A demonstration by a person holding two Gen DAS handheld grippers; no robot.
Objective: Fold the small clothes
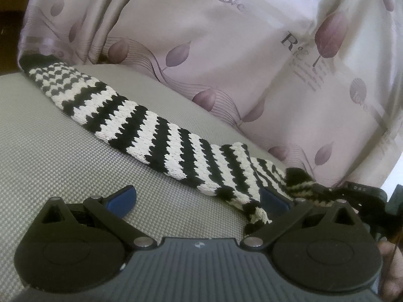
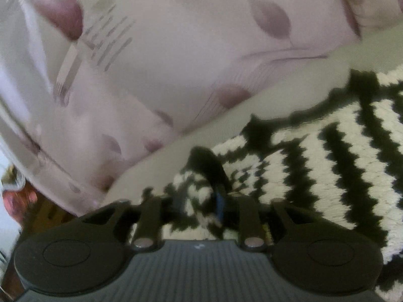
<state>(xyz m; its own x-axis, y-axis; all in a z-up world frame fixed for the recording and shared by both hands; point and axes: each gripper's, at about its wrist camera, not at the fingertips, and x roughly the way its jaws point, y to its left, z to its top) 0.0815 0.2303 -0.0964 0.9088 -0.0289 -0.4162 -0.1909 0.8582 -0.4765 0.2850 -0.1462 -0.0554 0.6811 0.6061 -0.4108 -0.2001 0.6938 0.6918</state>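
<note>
A black-and-white striped knit garment (image 1: 151, 123) lies stretched across a grey woven cushion (image 1: 75, 166), from far left to near right. My left gripper (image 1: 199, 198) is open, its blue fingertips (image 1: 123, 196) wide apart, low over the cushion; the garment's near end lies over the right fingertip. In the right wrist view the same knit (image 2: 340, 156) fills the right side. My right gripper (image 2: 201, 201) is shut on a bunched end of the garment (image 2: 196, 188). The right gripper's body also shows at the right edge of the left wrist view (image 1: 362, 196).
A pale pink satin curtain with purple leaf print (image 1: 226, 50) hangs right behind the cushion and also fills the upper left of the right wrist view (image 2: 151, 63). The cushion's back edge meets it. A hand shows at the lower right (image 1: 390, 264).
</note>
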